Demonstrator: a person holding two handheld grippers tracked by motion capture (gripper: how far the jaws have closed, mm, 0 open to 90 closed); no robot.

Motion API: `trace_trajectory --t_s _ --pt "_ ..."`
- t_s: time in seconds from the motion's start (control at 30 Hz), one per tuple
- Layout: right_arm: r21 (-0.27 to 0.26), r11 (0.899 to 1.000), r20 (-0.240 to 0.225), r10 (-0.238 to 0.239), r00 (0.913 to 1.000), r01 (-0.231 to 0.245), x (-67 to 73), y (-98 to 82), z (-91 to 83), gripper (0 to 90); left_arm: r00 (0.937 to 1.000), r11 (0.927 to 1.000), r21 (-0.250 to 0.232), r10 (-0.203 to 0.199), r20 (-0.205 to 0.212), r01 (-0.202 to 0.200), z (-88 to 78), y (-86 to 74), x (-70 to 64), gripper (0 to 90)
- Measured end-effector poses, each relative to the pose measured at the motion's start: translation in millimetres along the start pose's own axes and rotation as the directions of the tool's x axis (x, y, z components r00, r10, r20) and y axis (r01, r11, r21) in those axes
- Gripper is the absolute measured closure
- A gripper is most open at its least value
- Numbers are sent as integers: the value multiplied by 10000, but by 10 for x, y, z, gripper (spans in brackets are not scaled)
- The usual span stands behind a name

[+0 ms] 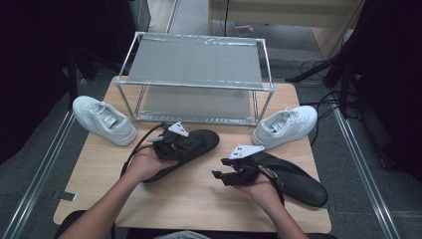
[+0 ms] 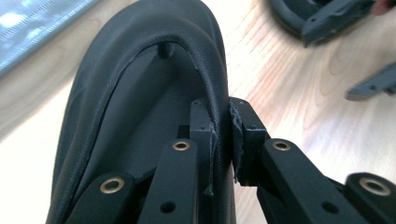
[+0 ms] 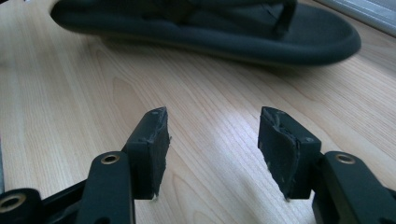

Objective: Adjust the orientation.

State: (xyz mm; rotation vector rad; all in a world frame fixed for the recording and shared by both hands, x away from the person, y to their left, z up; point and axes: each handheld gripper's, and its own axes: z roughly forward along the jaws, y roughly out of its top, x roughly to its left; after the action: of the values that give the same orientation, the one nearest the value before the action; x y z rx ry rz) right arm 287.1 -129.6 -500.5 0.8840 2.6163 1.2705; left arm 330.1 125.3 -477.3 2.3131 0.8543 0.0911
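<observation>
I count two black sandals [image 1: 186, 149] and two white sneakers [image 1: 103, 119] by one metal rack [image 1: 194, 84]. My left gripper [image 2: 223, 135] pinches a sandal strap [image 2: 205, 70]. My right gripper [image 3: 212, 140] gapes wide, holding nothing.

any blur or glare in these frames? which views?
High view: sharp, dark edges, mild sheen on the rack. Left gripper view: strap sharp, other gripper soft. Right gripper view: pads crisp, sandal blurred, bright glare on the table.

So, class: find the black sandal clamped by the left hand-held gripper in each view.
High view: black sandal, centre, before the rack.
Left gripper view: its strap is pinched between the jaws.
Right gripper view: lying across the top.
Shared landmark: wooden table.
</observation>
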Motion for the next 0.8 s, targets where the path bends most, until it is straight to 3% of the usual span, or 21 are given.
trace_trajectory --t_s 0.1,0.3,0.43,0.47,0.6,0.8 --pt "-10 10000 45 68 10000 -68 -1 -12 -14 441 9993 9997 20 -240 271 240 109 -54 11 816" --pt "24 10000 121 89 9999 -90 4 -23 -5 441 9990 9999 50 114 424 -116 171 -105 -17 814" --pt "181 9998 74 21 10000 -22 32 -30 30 440 9978 10000 -20 87 655 -86 172 -124 -2 783" --pt "248 9997 29 -32 10000 31 40 -31 50 437 9976 9999 56 107 688 -111 170 -124 6 733" --pt "290 9996 12 -22 10000 21 45 -30 64 436 9969 9999 153 54 786 -66 139 -151 42 711" --pt "296 9996 37 32 10000 -34 33 -30 60 436 9966 9998 -150 -100 821 113 -11 -186 106 651"
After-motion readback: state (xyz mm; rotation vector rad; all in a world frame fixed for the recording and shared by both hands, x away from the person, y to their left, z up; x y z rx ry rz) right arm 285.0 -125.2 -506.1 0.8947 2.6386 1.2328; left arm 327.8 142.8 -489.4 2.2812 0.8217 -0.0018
